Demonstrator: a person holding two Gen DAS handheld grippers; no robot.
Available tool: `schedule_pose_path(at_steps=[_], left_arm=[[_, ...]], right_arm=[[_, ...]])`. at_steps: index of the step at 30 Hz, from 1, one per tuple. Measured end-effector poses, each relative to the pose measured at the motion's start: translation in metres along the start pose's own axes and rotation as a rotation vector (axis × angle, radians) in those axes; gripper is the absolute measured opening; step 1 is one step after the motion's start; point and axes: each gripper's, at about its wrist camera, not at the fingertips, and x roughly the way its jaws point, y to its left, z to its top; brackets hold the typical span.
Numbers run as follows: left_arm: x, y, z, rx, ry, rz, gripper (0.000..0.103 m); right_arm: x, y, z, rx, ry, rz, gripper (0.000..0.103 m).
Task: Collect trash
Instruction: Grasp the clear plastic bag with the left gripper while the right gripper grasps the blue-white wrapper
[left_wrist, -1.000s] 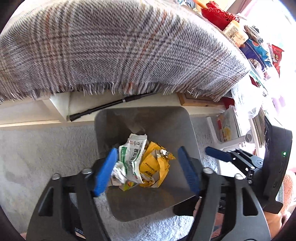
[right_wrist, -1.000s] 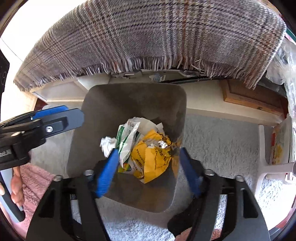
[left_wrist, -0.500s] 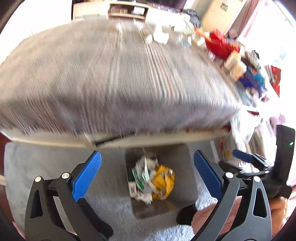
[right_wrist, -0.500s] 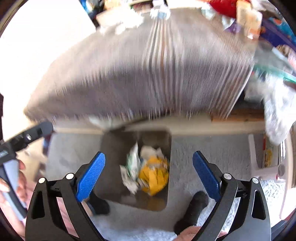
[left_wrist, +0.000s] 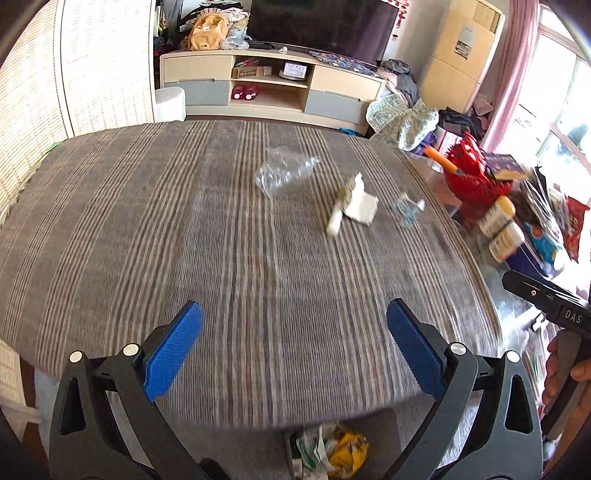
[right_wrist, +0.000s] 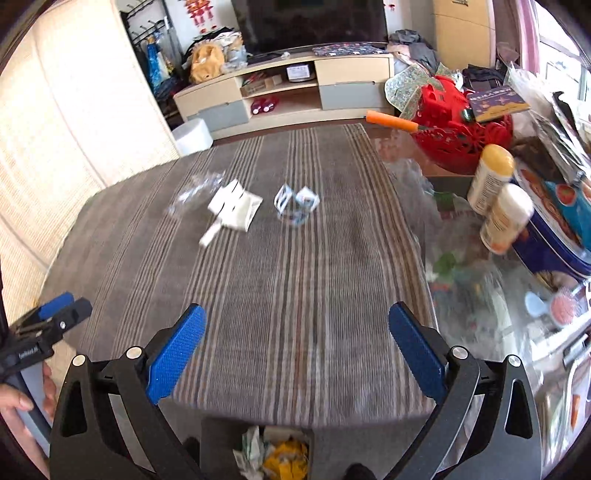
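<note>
I am holding my left gripper (left_wrist: 293, 345) spread wide with nothing between its blue pads, and my right gripper (right_wrist: 297, 347) is opening to full width, equally empty. At the bottom centre of each frame the bin (left_wrist: 376, 421) is sitting on the floor just under the worktop's near edge, already holding crumpled white and yellow wrappers (right_wrist: 275, 452). Beyond my fingers the striped cloth (left_wrist: 221, 240) is covering the worktop. Further up, right of centre in the left view, three pieces of trash are lying near one another: a folded white paper (left_wrist: 356, 205), a small clear wrapper with blue print (right_wrist: 297, 203) and, furthest, a crumpled clear plastic bag (left_wrist: 282, 173). I judge I am between drops, starting the next pickup. Next I should be reaching forward, one gripper to the paper, the other to the wrapper, pinching low against the cloth without snagging it.
</note>
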Motion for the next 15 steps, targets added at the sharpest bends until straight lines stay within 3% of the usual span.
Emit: schedule_pose_path(at_steps=[6,15], left_arm=[[0.052,0.005,0.046,0.003,-0.005,0.025,0.095],[0.125,0.006,0.097,0.021,0.004,0.048,0.089]], right_arm=[[0.055,-0.001,0.048,0.034,-0.010,0.004,0.099],[0.114,-0.010,0.090,0.147,-0.038,0.037,0.098]])
